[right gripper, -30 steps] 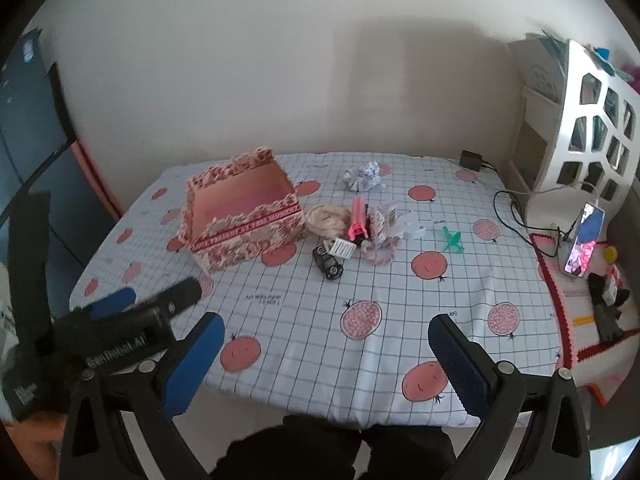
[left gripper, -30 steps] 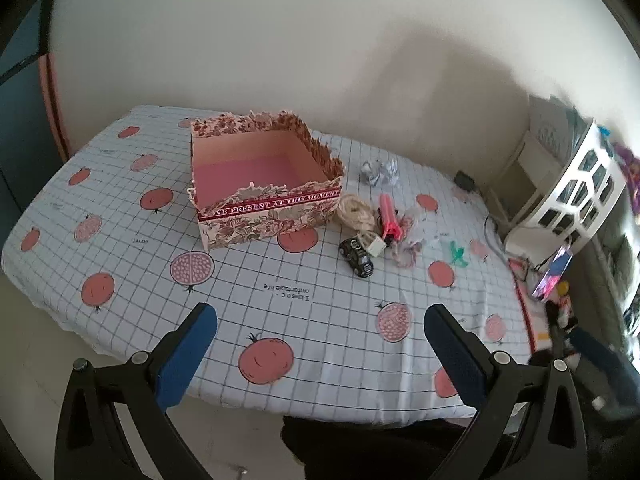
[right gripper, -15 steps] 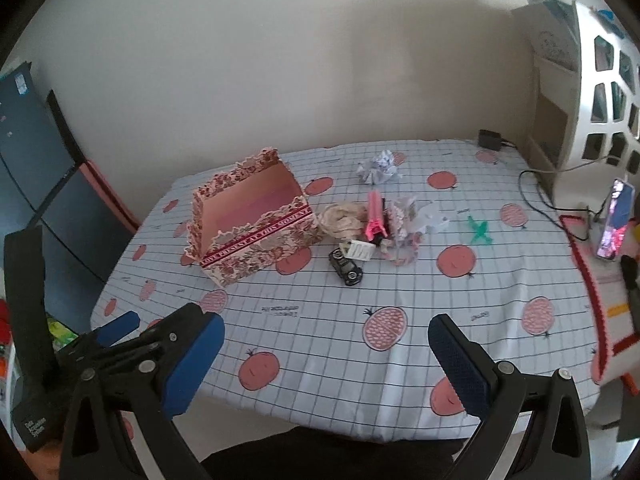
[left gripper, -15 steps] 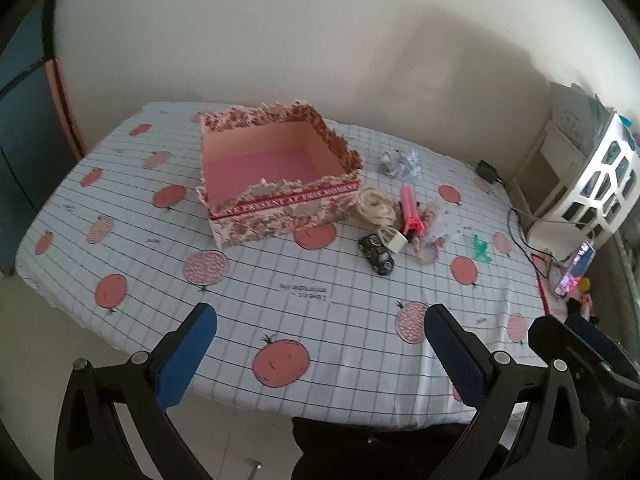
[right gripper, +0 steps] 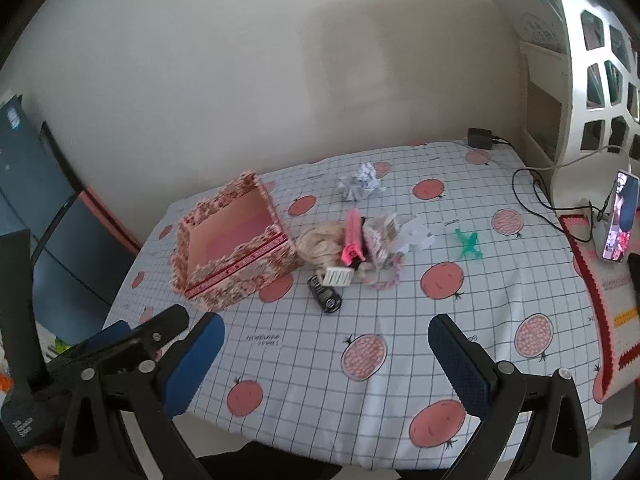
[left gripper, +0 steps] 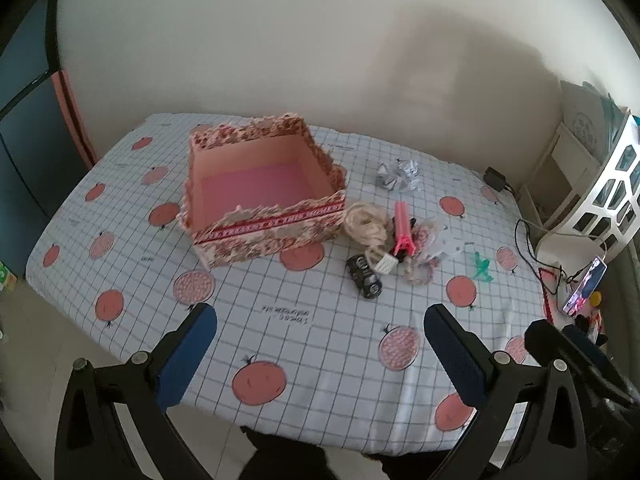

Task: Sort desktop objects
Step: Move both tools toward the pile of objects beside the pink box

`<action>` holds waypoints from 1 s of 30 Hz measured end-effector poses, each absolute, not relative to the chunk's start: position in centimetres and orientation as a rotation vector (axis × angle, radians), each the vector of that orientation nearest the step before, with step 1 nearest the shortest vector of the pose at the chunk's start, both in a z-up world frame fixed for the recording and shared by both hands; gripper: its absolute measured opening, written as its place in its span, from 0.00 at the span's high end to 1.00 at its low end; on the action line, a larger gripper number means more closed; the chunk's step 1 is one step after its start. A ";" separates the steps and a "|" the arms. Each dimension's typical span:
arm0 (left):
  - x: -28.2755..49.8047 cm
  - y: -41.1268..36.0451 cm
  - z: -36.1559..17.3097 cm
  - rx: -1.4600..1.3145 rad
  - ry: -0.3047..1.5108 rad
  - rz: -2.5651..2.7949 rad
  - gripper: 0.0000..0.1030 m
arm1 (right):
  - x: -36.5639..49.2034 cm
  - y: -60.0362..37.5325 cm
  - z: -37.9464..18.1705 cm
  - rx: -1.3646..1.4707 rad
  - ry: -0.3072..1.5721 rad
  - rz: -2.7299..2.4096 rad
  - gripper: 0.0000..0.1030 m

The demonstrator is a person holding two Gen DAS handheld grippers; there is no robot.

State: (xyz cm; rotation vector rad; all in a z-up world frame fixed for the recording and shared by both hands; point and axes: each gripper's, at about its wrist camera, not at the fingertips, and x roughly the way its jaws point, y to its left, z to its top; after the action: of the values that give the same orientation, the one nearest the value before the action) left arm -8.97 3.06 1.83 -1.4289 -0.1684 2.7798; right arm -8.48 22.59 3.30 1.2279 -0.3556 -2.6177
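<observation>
A pink floral box [left gripper: 260, 196] [right gripper: 236, 248] stands open and empty on the checked tablecloth [left gripper: 320, 332]. Right of it lies a heap: cream cord [left gripper: 364, 224], pink clip [left gripper: 402, 228] [right gripper: 353, 236], white clip [right gripper: 338, 277], black toy car [left gripper: 363, 277] [right gripper: 325, 298], braided band [right gripper: 380, 276]. A green clip [left gripper: 482, 267] [right gripper: 467, 245] and crumpled foil [left gripper: 398, 175] [right gripper: 360, 183] lie apart. My left gripper [left gripper: 320, 356] and right gripper [right gripper: 326, 364] are open and empty, above the table's near edge. The left gripper also shows in the right wrist view [right gripper: 132, 336].
A white lattice shelf [left gripper: 612, 192] [right gripper: 592, 68] stands at the right. A lit phone [right gripper: 618, 216] [left gripper: 584, 292] leans there with a black cable [right gripper: 536, 196] and charger [right gripper: 479, 138]. A wall runs behind the table. A dark panel [left gripper: 24, 148] is at the left.
Both grippers have moved in closer over the table and higher; the box and heap look nearer. Nothing on the table has moved. Both stay open.
</observation>
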 end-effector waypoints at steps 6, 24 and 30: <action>-12.1 5.1 2.9 -1.389 -0.201 2.747 0.00 | -11.6 24.5 3.6 1.221 -0.394 -2.648 0.00; -22.2 8.9 1.4 -1.268 -0.358 2.653 0.00 | -21.1 29.6 2.4 1.212 -0.518 -2.780 0.00; -24.5 8.8 -0.8 -1.266 -0.367 2.653 0.00 | -23.6 30.5 0.5 1.238 -0.569 -2.801 0.00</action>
State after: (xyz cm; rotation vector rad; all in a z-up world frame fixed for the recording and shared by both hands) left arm -24.47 8.80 -0.80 -1.2663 -0.3666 2.6531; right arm -23.57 30.47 0.54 1.2383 -0.5694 -2.8005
